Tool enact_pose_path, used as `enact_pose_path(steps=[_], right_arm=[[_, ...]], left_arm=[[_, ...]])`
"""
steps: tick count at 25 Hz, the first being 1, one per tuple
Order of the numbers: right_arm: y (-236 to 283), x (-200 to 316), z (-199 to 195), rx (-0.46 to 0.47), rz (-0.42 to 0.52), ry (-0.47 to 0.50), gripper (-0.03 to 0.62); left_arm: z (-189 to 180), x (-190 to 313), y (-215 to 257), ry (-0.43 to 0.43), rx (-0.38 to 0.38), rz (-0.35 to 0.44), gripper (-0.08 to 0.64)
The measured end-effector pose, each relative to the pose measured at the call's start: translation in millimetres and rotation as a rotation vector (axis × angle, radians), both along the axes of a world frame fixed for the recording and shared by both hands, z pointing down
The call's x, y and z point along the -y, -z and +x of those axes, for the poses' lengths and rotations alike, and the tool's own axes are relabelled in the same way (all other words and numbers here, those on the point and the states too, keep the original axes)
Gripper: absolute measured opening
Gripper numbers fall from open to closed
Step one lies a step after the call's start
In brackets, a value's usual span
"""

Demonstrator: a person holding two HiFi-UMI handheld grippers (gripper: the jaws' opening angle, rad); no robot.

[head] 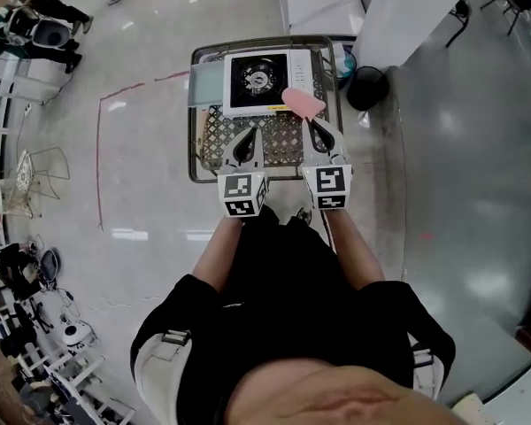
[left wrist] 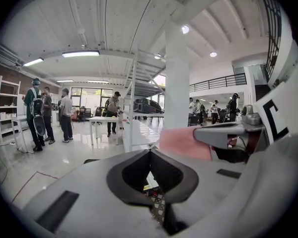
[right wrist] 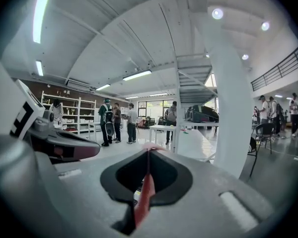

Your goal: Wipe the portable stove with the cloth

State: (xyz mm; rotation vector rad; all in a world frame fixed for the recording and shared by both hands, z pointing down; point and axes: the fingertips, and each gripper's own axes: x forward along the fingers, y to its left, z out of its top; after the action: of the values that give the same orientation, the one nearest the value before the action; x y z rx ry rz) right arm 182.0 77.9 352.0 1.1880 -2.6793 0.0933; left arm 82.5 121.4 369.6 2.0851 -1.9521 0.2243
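Observation:
The white portable stove [head: 257,80] with its black burner sits at the far end of a wire-mesh table [head: 288,140]. My right gripper [head: 315,126] is shut on a pink cloth [head: 303,103], which hangs over the stove's near right corner. In the right gripper view the cloth [right wrist: 144,198] shows as a thin pink strip pinched between the closed jaws [right wrist: 148,152]. My left gripper [head: 247,136] hovers over the mesh just in front of the stove, shut with nothing in it [left wrist: 150,151]. In the left gripper view the cloth [left wrist: 185,142] appears to the right.
A black round bin [head: 367,87] stands right of the table beside a white pillar [head: 407,11]. Red tape [head: 100,149] marks the floor on the left. People [head: 44,25] and shelving [head: 0,175] are at the far left.

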Motion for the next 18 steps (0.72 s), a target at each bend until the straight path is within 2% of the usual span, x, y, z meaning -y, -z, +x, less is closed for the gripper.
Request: enact_pose_path(steps=[6,11,18], right_arm=[[25.2,-6.1,-7.1,0.003,0.042,-0.013,0.008],[43.8,-12.3,-26.5,0.007,0.083,-0.018,0.008],[54.0,-16.9,-43.0,-0.003,0.096,-0.018,0.008]], left_arm=[[-10.6,0.6,28.6,-0.010,-0.021,0.050,-0.002],[-29.7,0.1,48.6,-0.020,-0.008,0.100,-0.002],[-45.1,-0.5,64.3,-0.021,-0.019,0.144,-0.002]])
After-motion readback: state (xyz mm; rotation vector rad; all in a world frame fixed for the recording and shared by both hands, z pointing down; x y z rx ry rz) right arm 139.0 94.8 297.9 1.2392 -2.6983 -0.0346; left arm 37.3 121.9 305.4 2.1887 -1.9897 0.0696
